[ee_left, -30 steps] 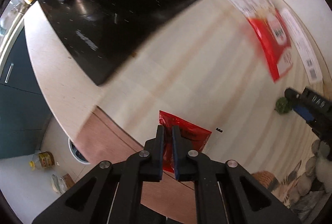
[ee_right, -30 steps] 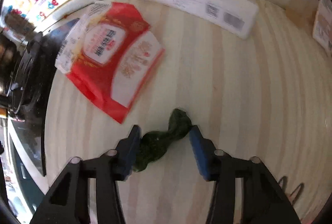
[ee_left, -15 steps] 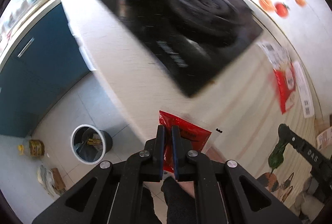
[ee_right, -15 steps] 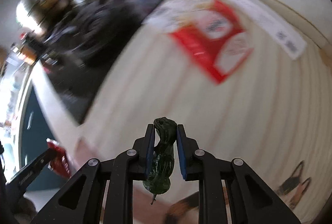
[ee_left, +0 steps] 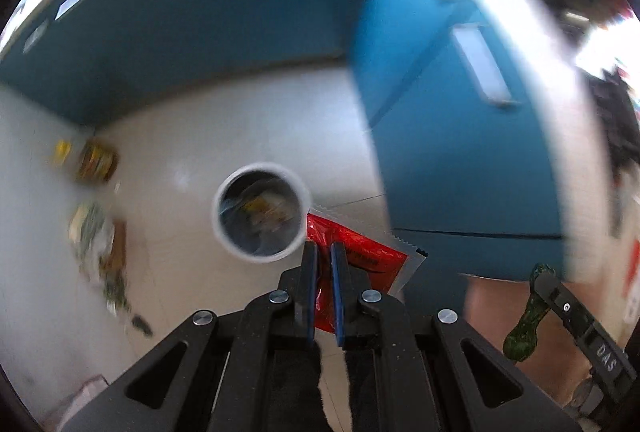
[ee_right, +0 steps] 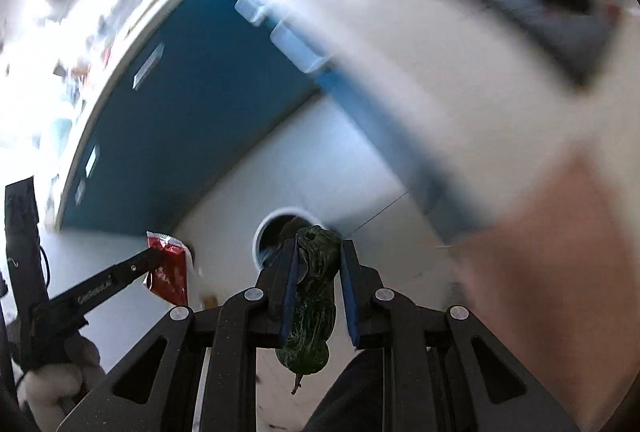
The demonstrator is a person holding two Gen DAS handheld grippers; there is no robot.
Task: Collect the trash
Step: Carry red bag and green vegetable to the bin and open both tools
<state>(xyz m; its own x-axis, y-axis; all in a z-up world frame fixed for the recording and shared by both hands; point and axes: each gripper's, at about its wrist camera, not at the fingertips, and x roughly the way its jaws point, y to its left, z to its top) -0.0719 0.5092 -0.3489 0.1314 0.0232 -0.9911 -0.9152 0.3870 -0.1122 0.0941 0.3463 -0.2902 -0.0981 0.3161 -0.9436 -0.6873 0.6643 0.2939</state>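
My left gripper (ee_left: 323,252) is shut on a red foil wrapper (ee_left: 362,256) with a clear torn edge, held above the floor just right of a white round trash bin (ee_left: 260,217) that has rubbish inside. My right gripper (ee_right: 318,252) is shut on a limp dark green vegetable scrap (ee_right: 314,296), held over the same bin (ee_right: 266,232), which it partly hides. The left gripper with the red wrapper (ee_right: 168,272) shows at the left of the right wrist view. The green scrap (ee_left: 526,324) shows at the lower right of the left wrist view.
Teal cabinet fronts (ee_left: 460,160) stand to the right and behind, under a pale countertop edge (ee_right: 380,44). The floor is light tile (ee_left: 256,128). Some packets and clutter (ee_left: 94,168) lie on the floor left of the bin.
Both grippers have swung away from the countertop and now point down at the floor bin. The left keeps the red wrapper; the right closed on the green scrap and lifted it.
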